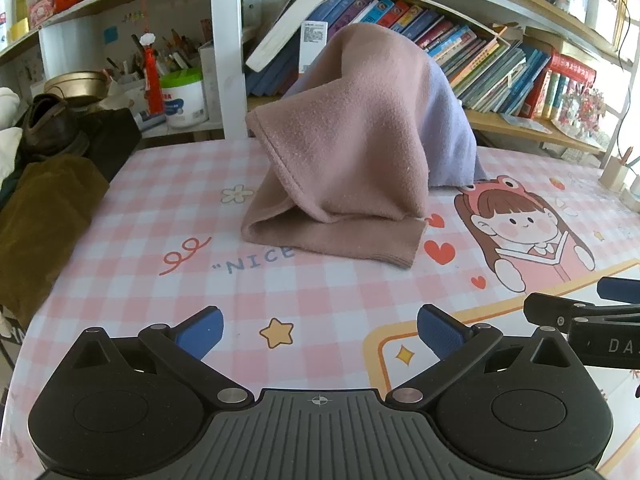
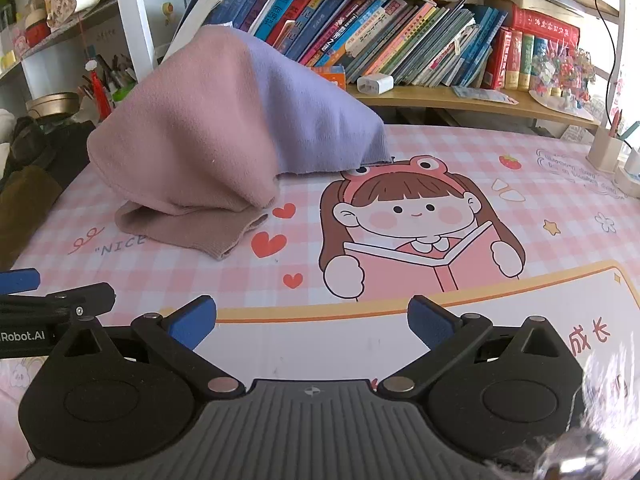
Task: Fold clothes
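A dusty-pink and lavender knitted garment point(image 1: 352, 136) stands in a tent-like heap toward the far side of the pink checked, cartoon-printed desk point(image 1: 320, 292), propped up against the row of books on the low shelf point(image 2: 400, 28), not yet laid flat for folding. Both tools hang back at the near edge, angled down at the desk: the left gripper point(image 1: 320, 332) and the right gripper point(image 2: 312, 320) each show blue-padded fingers point(image 1: 200, 330) spread wide, holding nothing.

black left gripper point(image 1: 318, 334) and right gripper point(image 2: 312, 326), blue pads, silver pivot screws.
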A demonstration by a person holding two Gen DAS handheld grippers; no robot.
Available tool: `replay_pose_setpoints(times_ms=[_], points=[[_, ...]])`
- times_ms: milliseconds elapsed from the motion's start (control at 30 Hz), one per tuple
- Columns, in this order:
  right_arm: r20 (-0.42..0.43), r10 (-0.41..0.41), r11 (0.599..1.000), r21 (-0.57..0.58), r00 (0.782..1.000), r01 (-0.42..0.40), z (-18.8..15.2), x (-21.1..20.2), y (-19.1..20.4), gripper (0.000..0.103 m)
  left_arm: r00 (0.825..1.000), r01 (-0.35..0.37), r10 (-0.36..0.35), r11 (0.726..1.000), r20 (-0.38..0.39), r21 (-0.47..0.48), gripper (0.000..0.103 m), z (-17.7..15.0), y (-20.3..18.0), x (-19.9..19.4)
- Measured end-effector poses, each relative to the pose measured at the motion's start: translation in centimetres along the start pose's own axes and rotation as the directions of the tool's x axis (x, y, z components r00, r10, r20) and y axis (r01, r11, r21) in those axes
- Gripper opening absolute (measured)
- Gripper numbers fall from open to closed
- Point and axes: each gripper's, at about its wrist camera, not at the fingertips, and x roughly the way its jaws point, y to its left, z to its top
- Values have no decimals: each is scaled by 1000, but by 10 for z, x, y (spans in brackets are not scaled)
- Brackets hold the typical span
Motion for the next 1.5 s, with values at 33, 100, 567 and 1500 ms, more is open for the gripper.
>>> replay_pose_setpoints(times_ms=[33, 100, 567, 1500], points=[[0, 0, 1000, 0, 1000, 0, 0, 0, 0, 103, 1000, -1, 1, 1000, 0, 1, 103, 0, 0, 0], [0, 1, 1000, 1, 1000, -1, 0, 1, 1, 103, 1000, -3, 3, 1000, -1, 3, 103, 0, -1, 0], [-8, -3, 1000, 2, 1000, 3, 1, 1, 0, 103, 1000, -1, 1, 1000, -8, 1, 103, 2, 0, 1], [-15, -3, 1000, 6, 1000, 3, 1, 1, 0, 103, 1000, 2, -2, 1000, -8, 3, 103, 1, 0, 1]])
